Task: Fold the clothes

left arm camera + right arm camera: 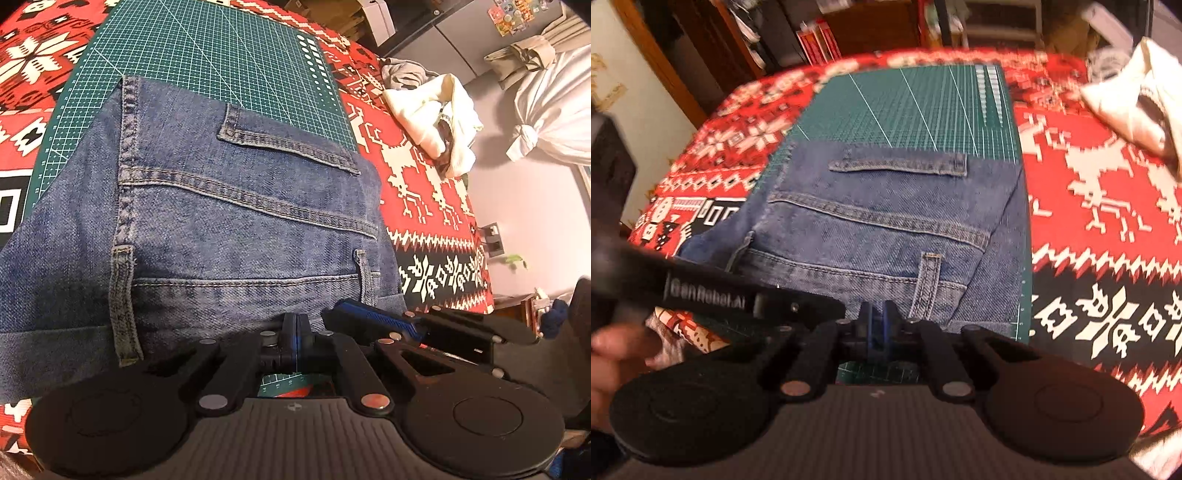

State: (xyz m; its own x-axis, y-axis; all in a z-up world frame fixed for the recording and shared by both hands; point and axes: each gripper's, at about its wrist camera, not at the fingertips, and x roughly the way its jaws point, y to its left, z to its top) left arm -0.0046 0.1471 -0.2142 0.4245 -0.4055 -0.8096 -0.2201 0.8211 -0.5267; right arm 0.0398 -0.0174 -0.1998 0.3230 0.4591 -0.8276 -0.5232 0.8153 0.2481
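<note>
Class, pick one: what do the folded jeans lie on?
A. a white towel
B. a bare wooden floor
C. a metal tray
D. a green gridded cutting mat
D: the jeans rest on the green cutting mat, which lies on a red patterned cloth.

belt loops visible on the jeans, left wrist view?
2. One belt loop on the left of the jeans, one belt loop at the right, near the waistband. Others may be hidden underneath or behind the jaws.

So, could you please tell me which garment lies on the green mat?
The jeans, blue denim spread on the mat; the cream garment lies bunched on the red cloth instead.
</note>
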